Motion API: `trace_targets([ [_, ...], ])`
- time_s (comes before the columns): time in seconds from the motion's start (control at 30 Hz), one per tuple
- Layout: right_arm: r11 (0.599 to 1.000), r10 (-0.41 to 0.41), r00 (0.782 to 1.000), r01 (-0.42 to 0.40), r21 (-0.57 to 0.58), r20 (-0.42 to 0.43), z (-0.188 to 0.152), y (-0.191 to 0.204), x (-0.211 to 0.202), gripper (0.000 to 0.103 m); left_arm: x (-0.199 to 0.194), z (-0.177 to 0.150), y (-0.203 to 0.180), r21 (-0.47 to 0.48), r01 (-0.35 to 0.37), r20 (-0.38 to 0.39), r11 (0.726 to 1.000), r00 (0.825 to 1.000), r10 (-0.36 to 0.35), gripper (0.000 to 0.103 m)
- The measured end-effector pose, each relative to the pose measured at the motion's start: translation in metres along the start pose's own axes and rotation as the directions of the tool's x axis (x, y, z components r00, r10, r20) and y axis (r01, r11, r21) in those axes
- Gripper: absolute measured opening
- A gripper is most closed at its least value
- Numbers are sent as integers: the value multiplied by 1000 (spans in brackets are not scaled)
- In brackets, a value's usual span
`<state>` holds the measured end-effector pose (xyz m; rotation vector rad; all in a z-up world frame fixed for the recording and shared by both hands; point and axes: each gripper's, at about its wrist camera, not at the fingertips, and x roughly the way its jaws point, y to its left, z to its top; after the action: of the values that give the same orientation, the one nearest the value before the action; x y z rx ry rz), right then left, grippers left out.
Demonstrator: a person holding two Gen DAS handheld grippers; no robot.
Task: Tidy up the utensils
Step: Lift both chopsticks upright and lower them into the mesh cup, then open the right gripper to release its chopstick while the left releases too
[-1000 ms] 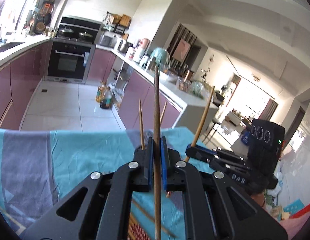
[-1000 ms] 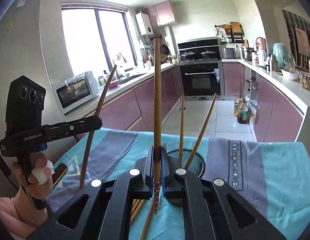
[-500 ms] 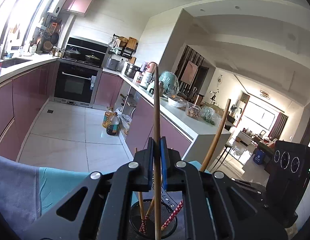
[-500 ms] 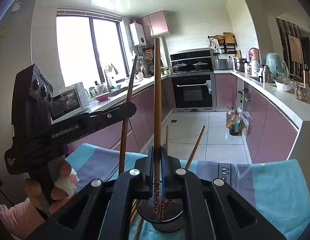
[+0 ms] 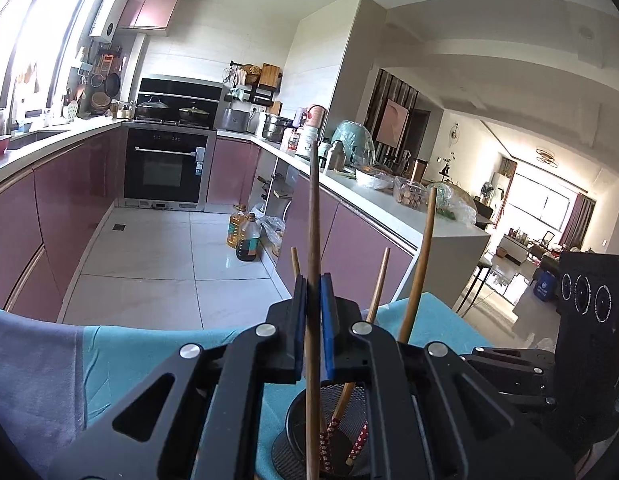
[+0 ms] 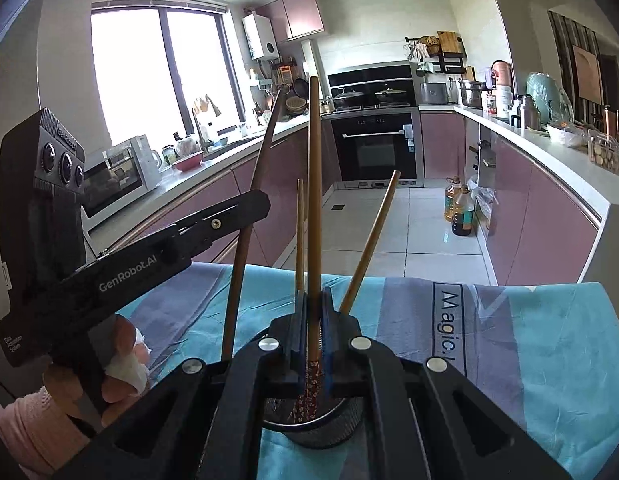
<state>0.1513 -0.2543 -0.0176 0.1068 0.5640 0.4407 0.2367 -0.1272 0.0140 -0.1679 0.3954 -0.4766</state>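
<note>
Centrally, the left tongs (image 5: 312, 312) are clamped on one plain brown chopstick (image 5: 314, 216), held close to upright between the blue pads (image 5: 327, 320); its lower end reaches down into the black mesh utensil holder (image 5: 293, 424) standing directly beneath. Two chopsticks with red patterned ends (image 5: 359, 442) already lean inside that holder, their plain upper ends rising on either side of the tongs. The holder stands on a desk covered by a teal and grey cloth (image 5: 121, 356).

The right tongs (image 6: 312, 320) are likewise closed on a chopstick with a red flowered end (image 6: 314, 184), also nearly upright, its patterned end hanging just inside the rim of the same mesh holder (image 6: 329, 434). A thinner chopstick (image 6: 299, 236) stands just left of it, and another (image 6: 373, 240) leans off to the right.

From the right wrist view, the left gripper body (image 6: 121, 264) appears at the left, held by a person's hand (image 6: 121, 364), with its dark chopstick (image 6: 249, 220) slanting upward toward the window. Pink kitchen cabinets (image 5: 69, 200) and an oven (image 6: 375, 148) fill the background.
</note>
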Motion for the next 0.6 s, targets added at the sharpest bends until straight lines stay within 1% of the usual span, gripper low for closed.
trace_targets([
  [0.1, 1000, 3, 1000, -3, 9, -5, -3, -2, 2, 6, -4, 6, 4, -30, 15, 10, 999, 1000, -15, 8],
  [0.2, 1000, 11, 1000, -11, 22, 3, -2, -3, 0, 6, -8, 17, 6, -62, 35, 47, 997, 998, -32, 8],
  [0.3, 999, 14, 1000, -14, 32, 8, -3, -4, -1, 6, -8, 24, 4, -71, 29, 80, 997, 997, -23, 8],
  [0.37, 999, 17, 1000, -17, 36, 3, -3, -6, 1, 6, -5, 24, 3, -71, 23, 89, 997, 996, -16, 8],
  [0.5, 999, 20, 1000, -20, 37, -15, -8, -6, 5, 6, 8, 16, -1, -40, -5, 52, 999, 999, 7, 8],
  [0.6, 999, 26, 999, -25, 44, -25, -9, -9, 6, 6, 9, 9, -2, -10, -1, 21, 1000, 1000, 1, 8],
])
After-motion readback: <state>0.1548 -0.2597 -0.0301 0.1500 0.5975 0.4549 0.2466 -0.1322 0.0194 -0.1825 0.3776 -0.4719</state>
